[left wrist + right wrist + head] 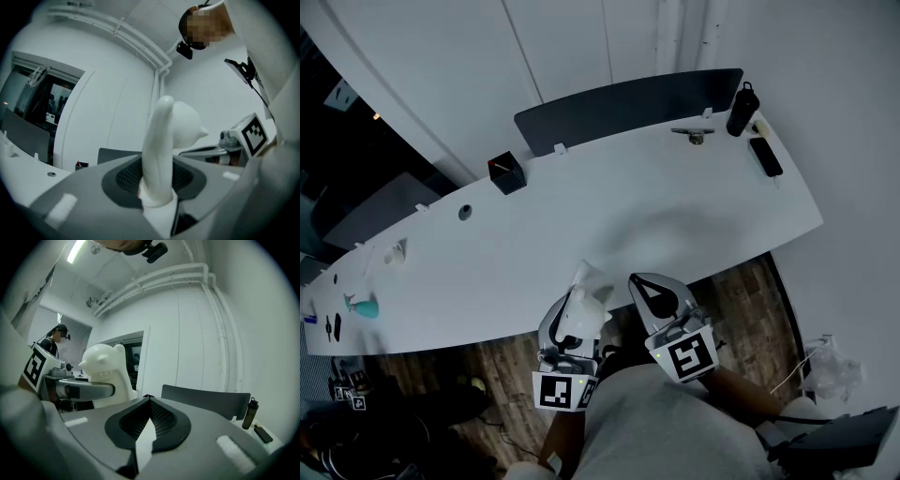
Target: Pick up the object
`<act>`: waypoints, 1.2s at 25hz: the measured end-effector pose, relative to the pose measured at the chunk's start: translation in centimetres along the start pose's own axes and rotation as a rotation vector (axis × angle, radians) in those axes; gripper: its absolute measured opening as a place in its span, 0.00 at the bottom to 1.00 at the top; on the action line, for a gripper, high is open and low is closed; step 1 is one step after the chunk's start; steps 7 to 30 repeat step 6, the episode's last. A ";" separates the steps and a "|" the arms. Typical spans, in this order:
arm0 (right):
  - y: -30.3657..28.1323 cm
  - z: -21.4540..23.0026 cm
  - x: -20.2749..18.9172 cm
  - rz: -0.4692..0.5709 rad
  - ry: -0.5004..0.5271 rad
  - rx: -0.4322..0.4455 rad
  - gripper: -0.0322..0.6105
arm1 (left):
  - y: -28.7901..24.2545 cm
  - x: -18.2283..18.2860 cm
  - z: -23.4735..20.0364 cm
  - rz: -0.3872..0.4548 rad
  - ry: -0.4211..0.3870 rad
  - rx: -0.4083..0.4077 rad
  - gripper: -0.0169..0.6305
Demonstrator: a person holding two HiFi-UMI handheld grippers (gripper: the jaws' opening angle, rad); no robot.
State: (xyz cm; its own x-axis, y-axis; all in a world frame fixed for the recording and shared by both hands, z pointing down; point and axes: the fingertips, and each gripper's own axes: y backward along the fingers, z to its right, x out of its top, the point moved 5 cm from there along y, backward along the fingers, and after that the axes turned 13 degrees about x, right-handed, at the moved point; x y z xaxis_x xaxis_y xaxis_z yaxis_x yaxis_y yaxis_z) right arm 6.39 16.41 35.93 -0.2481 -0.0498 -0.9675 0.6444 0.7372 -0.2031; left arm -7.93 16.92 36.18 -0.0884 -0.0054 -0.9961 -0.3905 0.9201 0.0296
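Note:
A white bear-shaped figure (586, 298) is held up off the desk, close to the person's body, with my left gripper (574, 317) shut on it. In the left gripper view the figure (161, 140) stands upright between the pads, its snout pointing right. Just to its right, my right gripper (645, 286) is shut with nothing between its jaws. The right gripper view shows its own jaws (149, 420) pressed together, and the figure (105, 373) off to the left in the left gripper (84, 391).
The long white desk (675, 206) curves ahead, with a dark divider panel (628, 108) at its back. On it are a black bottle (742, 110), a flat black device (766, 157), a black box (507, 173) and a teal item (364, 307). Wooden floor (750, 291) lies below.

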 end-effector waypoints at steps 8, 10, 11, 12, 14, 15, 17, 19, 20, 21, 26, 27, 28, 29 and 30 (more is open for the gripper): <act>0.0 -0.1 0.0 0.003 0.001 0.001 0.05 | 0.1 0.1 -0.1 0.003 0.000 -0.002 0.24; 0.0 -0.1 0.0 0.003 0.001 0.001 0.05 | 0.1 0.1 -0.1 0.003 0.000 -0.002 0.24; 0.0 -0.1 0.0 0.003 0.001 0.001 0.05 | 0.1 0.1 -0.1 0.003 0.000 -0.002 0.24; 0.0 -0.1 0.0 0.003 0.001 0.001 0.05 | 0.1 0.1 -0.1 0.003 0.000 -0.002 0.24; 0.0 -0.1 0.0 0.003 0.001 0.001 0.05 | 0.1 0.1 -0.1 0.003 0.000 -0.002 0.24; 0.0 -0.1 0.0 0.003 0.001 0.001 0.05 | 0.1 0.1 -0.1 0.003 0.000 -0.002 0.24; 0.0 -0.1 0.0 0.003 0.001 0.001 0.05 | 0.1 0.1 -0.1 0.003 0.000 -0.002 0.24; 0.0 -0.1 0.0 0.003 0.001 0.001 0.05 | 0.1 0.1 -0.1 0.003 0.000 -0.002 0.24; 0.0 -0.1 0.0 0.003 0.001 0.001 0.05 | 0.1 0.1 -0.1 0.003 0.000 -0.002 0.24; 0.0 -0.1 0.0 0.003 0.001 0.001 0.05 | 0.1 0.1 -0.1 0.003 0.000 -0.002 0.24; 0.0 -0.1 0.0 0.003 0.001 0.001 0.05 | 0.1 0.1 -0.1 0.003 0.000 -0.002 0.24; 0.0 -0.1 0.0 0.003 0.001 0.001 0.05 | 0.1 0.1 -0.1 0.003 0.000 -0.002 0.24; 0.0 -0.1 0.0 0.003 0.001 0.001 0.05 | 0.1 0.1 -0.1 0.003 0.000 -0.002 0.24; 0.0 -0.1 0.0 0.003 0.001 0.001 0.05 | 0.1 0.1 -0.1 0.003 0.000 -0.002 0.24; 0.0 -0.1 0.0 0.003 0.001 0.001 0.05 | 0.1 0.1 -0.1 0.003 0.000 -0.002 0.24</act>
